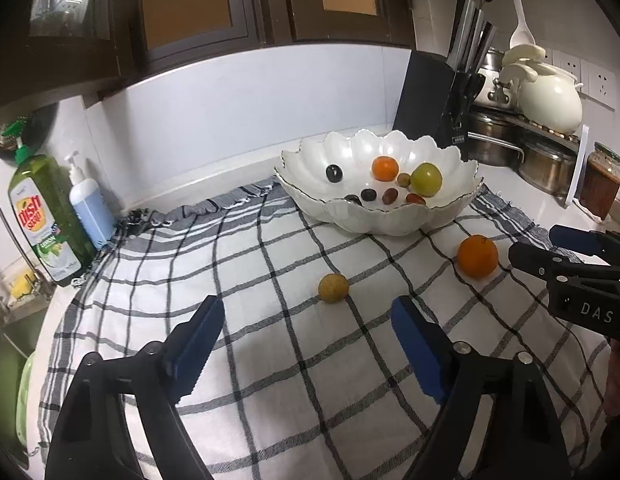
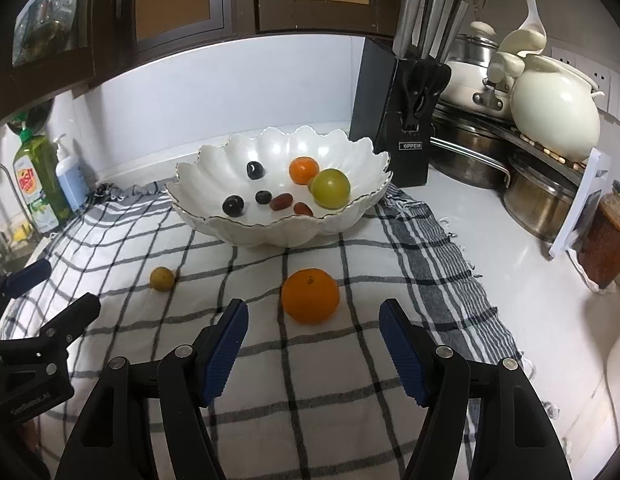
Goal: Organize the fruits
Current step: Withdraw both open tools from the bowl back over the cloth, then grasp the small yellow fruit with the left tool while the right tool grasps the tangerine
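A white scalloped bowl (image 1: 390, 222) (image 2: 278, 232) stands on a checked cloth (image 1: 270, 340) (image 2: 310, 400). It holds a small orange (image 1: 385, 168) (image 2: 303, 170), a green fruit (image 1: 426, 179) (image 2: 331, 189) and several dark and red small fruits. On the cloth lie a bigger orange (image 1: 477, 256) (image 2: 310, 297) and a small yellow fruit (image 1: 333, 288) (image 2: 162, 278). My left gripper (image 1: 308, 312) is open and empty, just short of the yellow fruit. My right gripper (image 2: 314, 316) is open and empty, with the bigger orange just ahead of its fingertips.
A black knife block (image 1: 434, 100) (image 2: 394, 120) stands behind the bowl. Pots and a white casserole (image 1: 550, 100) (image 2: 554, 108) sit at the right, with a jar (image 1: 600, 186) (image 2: 604, 240). Dish soap (image 1: 46, 216) (image 2: 40, 184) and a blue pump bottle (image 1: 90, 204) stand at the left by the sink.
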